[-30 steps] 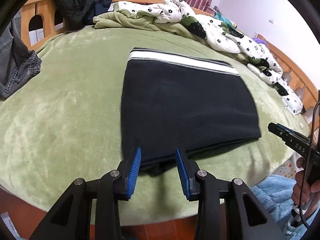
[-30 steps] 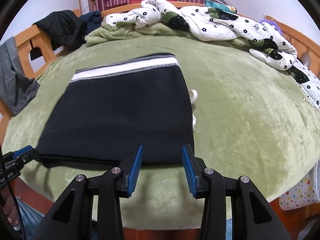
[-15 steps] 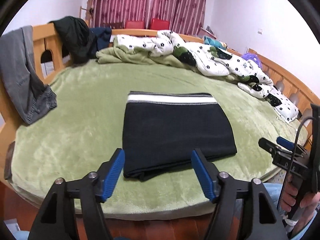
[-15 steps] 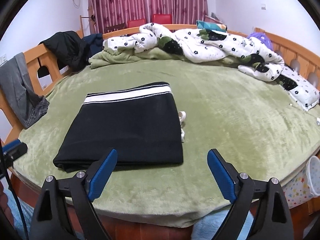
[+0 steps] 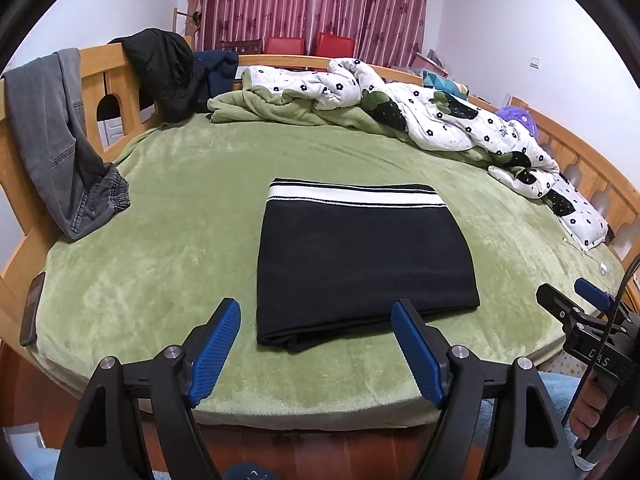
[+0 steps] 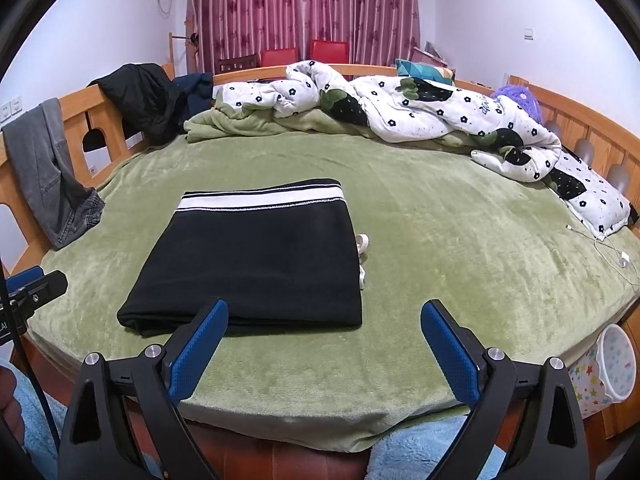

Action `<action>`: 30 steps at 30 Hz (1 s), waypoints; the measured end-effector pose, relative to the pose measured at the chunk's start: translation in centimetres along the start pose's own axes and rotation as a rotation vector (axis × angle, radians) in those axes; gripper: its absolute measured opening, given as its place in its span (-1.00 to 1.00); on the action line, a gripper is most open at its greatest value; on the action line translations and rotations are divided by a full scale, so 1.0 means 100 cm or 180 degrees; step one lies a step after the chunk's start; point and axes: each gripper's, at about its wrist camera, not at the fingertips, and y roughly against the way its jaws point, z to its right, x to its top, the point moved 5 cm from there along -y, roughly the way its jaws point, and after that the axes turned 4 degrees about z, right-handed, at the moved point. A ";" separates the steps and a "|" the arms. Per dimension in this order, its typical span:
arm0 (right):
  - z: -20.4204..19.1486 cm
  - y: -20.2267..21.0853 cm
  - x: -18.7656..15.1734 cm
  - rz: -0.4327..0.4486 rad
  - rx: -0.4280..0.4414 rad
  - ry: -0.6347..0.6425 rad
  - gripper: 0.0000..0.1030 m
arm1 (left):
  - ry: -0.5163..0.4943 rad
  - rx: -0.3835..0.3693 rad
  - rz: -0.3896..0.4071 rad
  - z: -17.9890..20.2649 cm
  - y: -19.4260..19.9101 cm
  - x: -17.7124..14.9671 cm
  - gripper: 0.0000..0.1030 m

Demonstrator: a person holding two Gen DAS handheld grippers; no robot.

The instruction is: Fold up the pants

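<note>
The black pants (image 5: 360, 256) lie folded into a flat rectangle on the green blanket (image 5: 168, 248), white-striped waistband at the far edge. They also show in the right wrist view (image 6: 256, 256), with a white drawstring (image 6: 362, 252) poking out at their right side. My left gripper (image 5: 316, 340) is open and empty, back off the bed's near edge. My right gripper (image 6: 324, 340) is open and empty, also off the near edge, apart from the pants.
A crumpled flower-print quilt (image 5: 440, 120) lies along the far and right side. Grey jeans (image 5: 60, 148) and a black jacket (image 5: 164, 72) hang on the wooden bed rail. A charger cable (image 6: 616, 252) lies at the right. A star-print bin (image 6: 600, 368) stands beside the bed.
Both grippers have opened wide and pulled back from the near edge of the pants, which stay folded on the bed.
</note>
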 end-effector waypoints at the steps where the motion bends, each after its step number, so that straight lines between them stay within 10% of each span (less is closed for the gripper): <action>1: -0.001 0.001 0.000 0.0002 0.0003 0.0005 0.86 | 0.0005 0.0009 -0.0003 -0.001 0.000 0.000 0.49; 30: -0.004 -0.004 0.000 -0.0001 0.0014 0.0015 0.86 | 0.0047 -0.0004 0.0003 -0.005 0.003 0.000 0.54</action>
